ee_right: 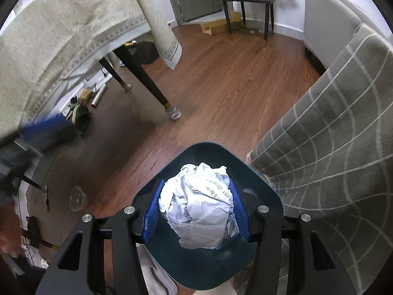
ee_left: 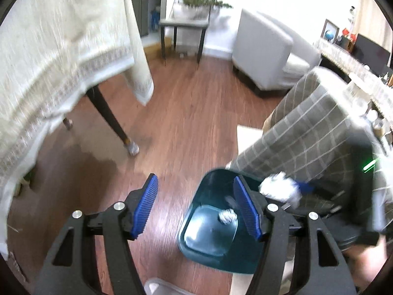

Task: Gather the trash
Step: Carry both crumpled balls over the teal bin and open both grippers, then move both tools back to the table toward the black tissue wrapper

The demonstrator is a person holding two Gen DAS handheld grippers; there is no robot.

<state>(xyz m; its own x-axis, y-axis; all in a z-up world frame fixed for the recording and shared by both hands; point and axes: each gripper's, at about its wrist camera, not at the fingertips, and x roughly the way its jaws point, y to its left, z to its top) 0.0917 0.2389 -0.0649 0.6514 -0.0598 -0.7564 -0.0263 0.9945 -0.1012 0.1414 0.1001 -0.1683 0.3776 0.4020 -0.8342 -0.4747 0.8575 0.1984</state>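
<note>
Crumpled printed paper ball (ee_right: 200, 204) between ribbed blue rubbery pads (ee_right: 153, 212); glossy teal plastic bin (ee_right: 265, 189); wood-grain floor (ee_right: 221, 78); woven checked cloth (ee_right: 331, 147); textured cream tablecloth (ee_right: 61, 29).

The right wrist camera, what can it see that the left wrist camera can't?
Only the right wrist view shows printed writing on the crumpled paper ball, gripped between the right gripper fingers, and a clear plastic cup on the floor. Only the left wrist view shows a small paper wad inside the bin and the empty left gripper. Both show the teal bin and tablecloth.
</note>
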